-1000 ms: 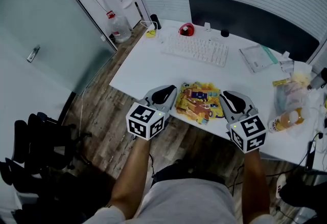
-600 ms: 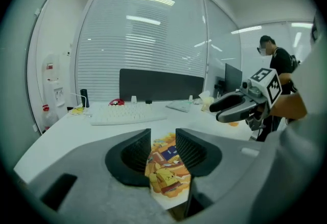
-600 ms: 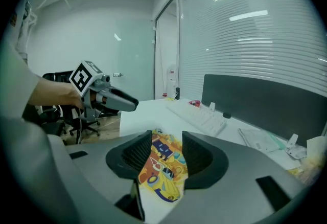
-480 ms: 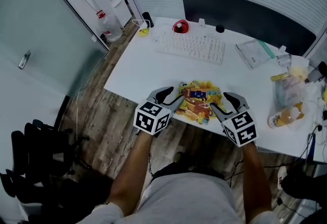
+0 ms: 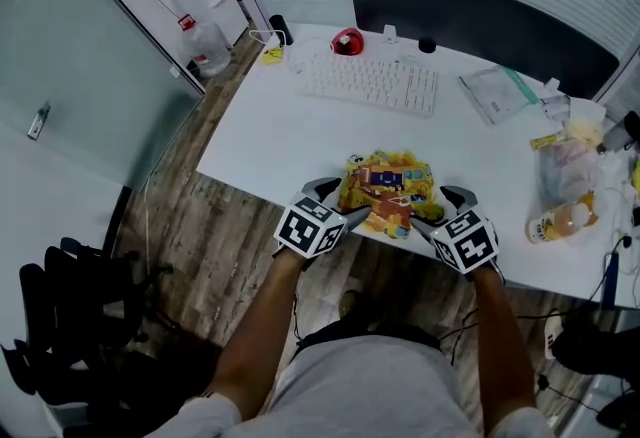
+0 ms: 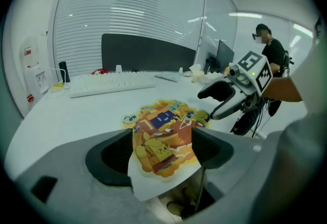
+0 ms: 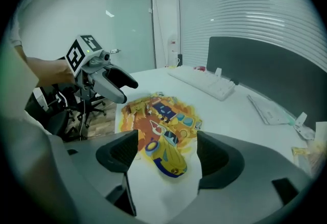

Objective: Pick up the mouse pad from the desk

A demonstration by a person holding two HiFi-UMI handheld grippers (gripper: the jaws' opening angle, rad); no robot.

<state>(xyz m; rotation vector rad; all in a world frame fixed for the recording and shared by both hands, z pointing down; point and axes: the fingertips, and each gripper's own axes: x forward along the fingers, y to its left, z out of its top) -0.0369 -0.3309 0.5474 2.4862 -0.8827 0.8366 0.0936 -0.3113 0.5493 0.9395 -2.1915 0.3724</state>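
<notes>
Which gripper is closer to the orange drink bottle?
Right. The right gripper is at the mouse pad's corner toward the bottle, the left gripper across the pad. Their jaws have just been opening, pad corners between them.

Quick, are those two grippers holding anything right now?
Left gripper: open, jaws just opened; mouse pad edge lies between them, not gripped.
Right gripper: open, jaws just opened; the pad's edge between them too, not gripped.

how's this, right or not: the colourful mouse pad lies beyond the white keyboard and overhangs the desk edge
Not right: the head view shows the colourful mouse pad lying on the near side of the white keyboard, overhanging the desk edge.
</notes>
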